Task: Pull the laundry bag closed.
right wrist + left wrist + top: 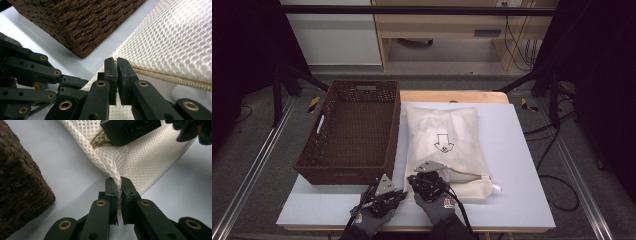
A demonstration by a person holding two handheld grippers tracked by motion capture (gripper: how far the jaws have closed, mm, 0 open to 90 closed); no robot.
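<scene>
Mesh laundry bag [446, 145] lies stuffed on the table [522, 165], right of the wicker basket [354, 130]. Soft, light, limp; we take it by corner and zipper end. Left gripper [119, 185] pinches its corner mesh; right gripper [117, 65] looks clamped on the zipper [172, 79] edge, probably its pull.
</scene>
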